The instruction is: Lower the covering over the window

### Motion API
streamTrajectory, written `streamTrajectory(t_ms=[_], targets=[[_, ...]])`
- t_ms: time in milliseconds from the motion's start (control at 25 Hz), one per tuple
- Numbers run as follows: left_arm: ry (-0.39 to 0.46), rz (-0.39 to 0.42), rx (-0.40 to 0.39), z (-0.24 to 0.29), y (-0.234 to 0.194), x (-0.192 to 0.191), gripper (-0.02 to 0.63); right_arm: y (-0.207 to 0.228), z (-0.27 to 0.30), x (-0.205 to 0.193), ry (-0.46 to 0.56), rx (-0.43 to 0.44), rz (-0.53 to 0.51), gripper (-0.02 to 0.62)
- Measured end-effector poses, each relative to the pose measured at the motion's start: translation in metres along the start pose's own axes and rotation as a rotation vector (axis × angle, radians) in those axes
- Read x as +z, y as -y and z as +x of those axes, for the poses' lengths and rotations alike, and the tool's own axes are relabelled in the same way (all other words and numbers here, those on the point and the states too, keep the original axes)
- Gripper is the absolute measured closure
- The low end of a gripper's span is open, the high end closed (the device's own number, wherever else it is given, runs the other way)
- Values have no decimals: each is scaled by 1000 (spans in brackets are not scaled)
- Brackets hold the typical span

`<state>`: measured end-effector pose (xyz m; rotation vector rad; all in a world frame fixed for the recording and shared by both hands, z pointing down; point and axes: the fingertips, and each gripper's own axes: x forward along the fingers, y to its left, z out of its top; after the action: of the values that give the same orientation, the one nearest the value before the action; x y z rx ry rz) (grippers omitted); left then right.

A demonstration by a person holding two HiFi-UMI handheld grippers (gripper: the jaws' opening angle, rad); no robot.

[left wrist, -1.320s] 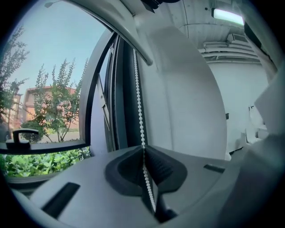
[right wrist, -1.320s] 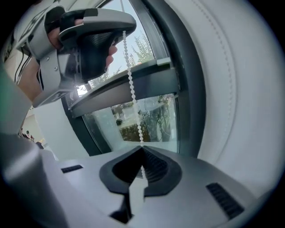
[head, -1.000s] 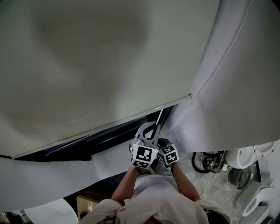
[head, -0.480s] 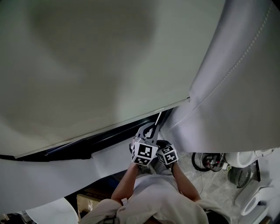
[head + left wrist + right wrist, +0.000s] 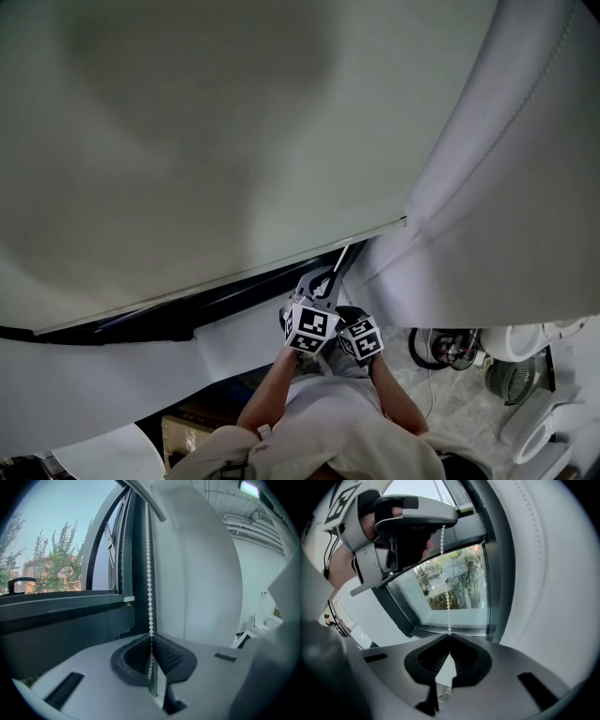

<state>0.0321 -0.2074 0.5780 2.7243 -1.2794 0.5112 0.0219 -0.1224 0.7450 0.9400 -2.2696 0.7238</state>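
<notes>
A pale roller blind [image 5: 206,141] covers most of the window, and its bottom bar [image 5: 234,274] slants above the dark window frame [image 5: 234,302]. A white bead chain [image 5: 339,255] hangs at the frame's right side. In the left gripper view the bead chain [image 5: 149,573] runs straight down into my left gripper [image 5: 151,641], which is shut on it. Below that, the bead chain [image 5: 446,588] carries on into my right gripper [image 5: 449,641], which is also shut on it. In the head view the left gripper [image 5: 322,281] sits just above the right gripper [image 5: 349,314].
A white curtain [image 5: 506,187] with a stitched seam hangs close on the right. Uncovered glass [image 5: 450,592] shows trees outside. On the floor at lower right are a coiled cable [image 5: 445,347] and white fixtures [image 5: 539,342]. A round white tabletop [image 5: 112,455] is at lower left.
The blind's bottom bar has come down, closer to the grippers. Both grippers have stayed shut on the bead chain, one above the other.
</notes>
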Motion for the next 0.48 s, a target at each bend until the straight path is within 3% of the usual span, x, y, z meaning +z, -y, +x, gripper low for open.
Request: streamTrajectory(t_ms=[120, 240, 480], targets=[[0, 0, -3, 0, 0, -2, 584, 1, -10, 7, 33, -28, -50, 567], [3, 1, -2, -4, 2, -3, 584, -1, -31, 22, 86, -46, -69, 465], [8, -5, -2, -11, 9, -4, 584, -3, -91, 70, 242, -125, -96, 472]])
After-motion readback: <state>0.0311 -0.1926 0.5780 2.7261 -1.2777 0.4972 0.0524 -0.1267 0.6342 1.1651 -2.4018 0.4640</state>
